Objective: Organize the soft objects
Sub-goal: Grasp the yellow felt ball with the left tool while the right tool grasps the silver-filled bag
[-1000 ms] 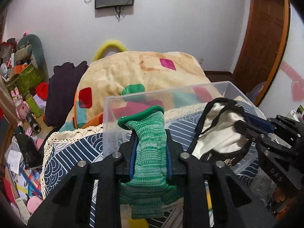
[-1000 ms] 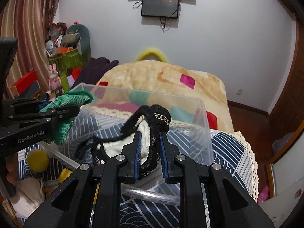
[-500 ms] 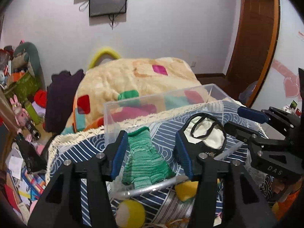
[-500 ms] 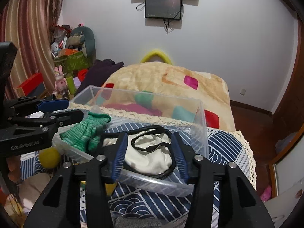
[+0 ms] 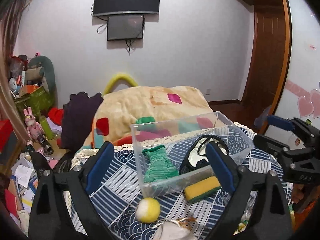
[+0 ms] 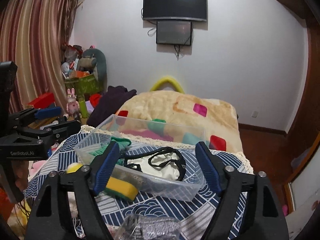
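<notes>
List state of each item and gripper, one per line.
left gripper: open, empty
right gripper: open, empty
clear bin: upright, no lid
green knit sock: lying in bin
black-and-white pouch: lying in bin
yellow sponge: outside bin, on cloth
yellow-white ball: outside bin, on cloth

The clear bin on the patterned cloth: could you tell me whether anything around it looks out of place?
The yellow sponge and felt ball lie on the cloth outside the clear bin, while the green sock sits inside.
</notes>
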Action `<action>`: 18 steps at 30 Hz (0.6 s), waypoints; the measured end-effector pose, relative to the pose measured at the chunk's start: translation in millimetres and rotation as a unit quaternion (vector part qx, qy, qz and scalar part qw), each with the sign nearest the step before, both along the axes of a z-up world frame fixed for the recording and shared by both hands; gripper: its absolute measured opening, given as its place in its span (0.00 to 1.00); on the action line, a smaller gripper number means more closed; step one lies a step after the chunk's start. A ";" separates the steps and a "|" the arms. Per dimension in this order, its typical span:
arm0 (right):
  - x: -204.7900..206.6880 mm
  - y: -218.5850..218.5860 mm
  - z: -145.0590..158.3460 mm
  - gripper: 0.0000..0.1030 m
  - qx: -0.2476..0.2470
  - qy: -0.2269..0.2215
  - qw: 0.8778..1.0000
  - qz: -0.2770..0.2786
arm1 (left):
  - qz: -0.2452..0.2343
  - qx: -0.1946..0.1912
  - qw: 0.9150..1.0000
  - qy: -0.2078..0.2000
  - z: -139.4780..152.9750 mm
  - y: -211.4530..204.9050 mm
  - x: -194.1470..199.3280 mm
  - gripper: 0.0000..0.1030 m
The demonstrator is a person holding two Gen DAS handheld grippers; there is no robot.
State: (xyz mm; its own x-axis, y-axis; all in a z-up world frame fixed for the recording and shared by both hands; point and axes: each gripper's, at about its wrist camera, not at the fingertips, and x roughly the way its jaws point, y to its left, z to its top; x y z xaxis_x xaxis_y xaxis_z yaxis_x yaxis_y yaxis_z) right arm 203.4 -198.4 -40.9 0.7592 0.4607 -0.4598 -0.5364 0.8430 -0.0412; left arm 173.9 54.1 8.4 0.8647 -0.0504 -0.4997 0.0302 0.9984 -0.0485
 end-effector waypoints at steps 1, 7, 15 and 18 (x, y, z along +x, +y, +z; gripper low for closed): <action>-3.3 -0.4 0.1 0.78 -0.001 -0.003 1.000 0.001 | 0.001 0.005 1.000 -0.002 -0.4 0.0 -4.1 0.95; -17.1 -2.9 -8.5 0.81 -0.002 -0.008 1.000 -0.004 | 0.008 0.014 1.000 -0.001 -12.0 3.0 -23.6 0.99; -25.7 -9.5 -31.5 0.82 -0.001 0.019 1.000 -0.019 | 0.019 0.005 0.999 0.030 -42.4 10.8 -33.0 0.99; -24.8 -14.5 -42.5 0.82 0.000 0.038 0.999 -0.026 | 0.021 0.007 0.999 0.039 -55.3 13.0 -34.0 0.97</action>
